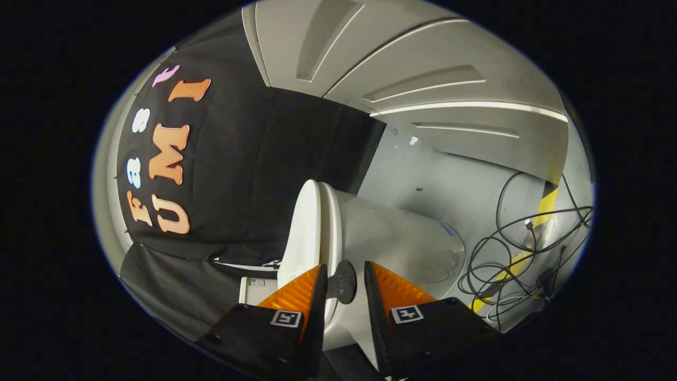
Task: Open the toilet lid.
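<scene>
Black cloth hangs behind a white toilet [381, 233] standing on a grey floor [423, 174], with loose cables [508, 254] and yellow-black tape [547, 206] beside it. Just ahead, the toilet lid [304, 227] carries a dark round knob [342, 281], which sits between the fingers [342, 288]; they stand slightly apart, not visibly pressing it.

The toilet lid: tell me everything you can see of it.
The toilet lid is white, smooth and glossy, like plastic, with a rounded rim. It lies against the seat on the white toilet, which the tilted camera shows on its side, so it is not yet raised. A dark round knob sticks out near its edge, sitting between the claw fingers, which flank it with narrow gaps on each side. Black cloth hangs behind it.
</scene>
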Demonstrator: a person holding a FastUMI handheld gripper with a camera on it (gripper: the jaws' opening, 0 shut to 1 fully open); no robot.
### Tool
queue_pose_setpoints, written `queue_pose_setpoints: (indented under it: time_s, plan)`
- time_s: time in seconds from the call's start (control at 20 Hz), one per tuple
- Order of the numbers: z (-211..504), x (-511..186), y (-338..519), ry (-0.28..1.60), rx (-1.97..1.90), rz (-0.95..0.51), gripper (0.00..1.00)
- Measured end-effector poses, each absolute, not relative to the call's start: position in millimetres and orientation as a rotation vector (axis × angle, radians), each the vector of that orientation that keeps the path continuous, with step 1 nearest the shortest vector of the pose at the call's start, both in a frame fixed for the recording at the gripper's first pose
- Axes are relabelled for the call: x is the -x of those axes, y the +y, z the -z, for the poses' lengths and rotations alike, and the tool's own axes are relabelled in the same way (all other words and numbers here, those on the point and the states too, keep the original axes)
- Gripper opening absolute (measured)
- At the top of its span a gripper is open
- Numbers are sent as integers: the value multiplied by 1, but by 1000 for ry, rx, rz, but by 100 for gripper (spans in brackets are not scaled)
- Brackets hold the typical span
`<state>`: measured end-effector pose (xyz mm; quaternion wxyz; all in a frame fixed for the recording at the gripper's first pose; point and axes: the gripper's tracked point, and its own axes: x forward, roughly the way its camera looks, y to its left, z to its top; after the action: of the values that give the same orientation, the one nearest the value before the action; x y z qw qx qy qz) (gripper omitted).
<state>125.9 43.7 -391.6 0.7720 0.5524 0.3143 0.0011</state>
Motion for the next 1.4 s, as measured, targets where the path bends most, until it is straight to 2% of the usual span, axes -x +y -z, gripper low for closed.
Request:
queue_pose_setpoints:
  time_s: [0.05,0.15,0.2,0.35,0.5,0.7,1.0,1.4]
  plan:
    - [391,-127,42,675,-1196,3,34]
    - [389,-126,43,681,-1208,-11,19]
    - [388,-127,43,679,-1234,-15,19]
    - [387,-124,44,683,-1324,-62,9]
    - [389,-124,39,674,-1420,-72,9]
    - [395,-130,39,661,-1342,-33,8]
    - [383,-129,41,665,-1377,-52,8]
    - [368,-130,43,666,-1165,-22,7]
